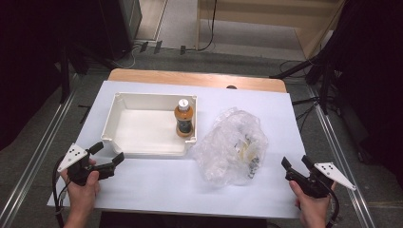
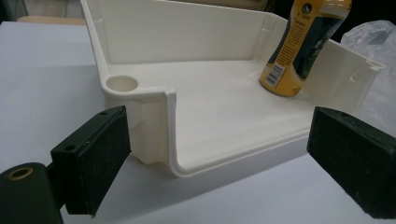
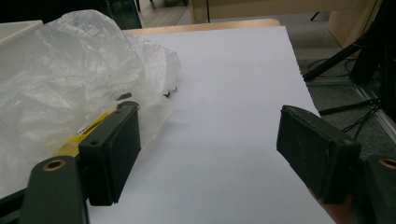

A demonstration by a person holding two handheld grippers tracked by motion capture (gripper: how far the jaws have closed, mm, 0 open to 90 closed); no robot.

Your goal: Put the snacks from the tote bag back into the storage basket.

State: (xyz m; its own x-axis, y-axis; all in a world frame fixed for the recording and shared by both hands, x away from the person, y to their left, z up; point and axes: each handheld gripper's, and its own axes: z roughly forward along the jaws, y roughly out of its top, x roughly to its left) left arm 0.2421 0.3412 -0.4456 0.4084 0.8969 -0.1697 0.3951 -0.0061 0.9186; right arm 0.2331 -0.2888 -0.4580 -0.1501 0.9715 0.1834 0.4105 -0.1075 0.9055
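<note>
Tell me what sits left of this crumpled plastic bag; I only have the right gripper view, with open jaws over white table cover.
Observer: A white tray lies left of the plastic bag, and a bottle stands upright inside it by its right wall.
Operator: Is the left gripper on that tray?
Observer: No. The left gripper hangs just off the tray's near left corner, jaws open, touching nothing.
Operator: And my right gripper, how does it sit to the bag?
Observer: From the high view the right gripper is apart from the bag, to its right and nearer the table's front edge.
</note>
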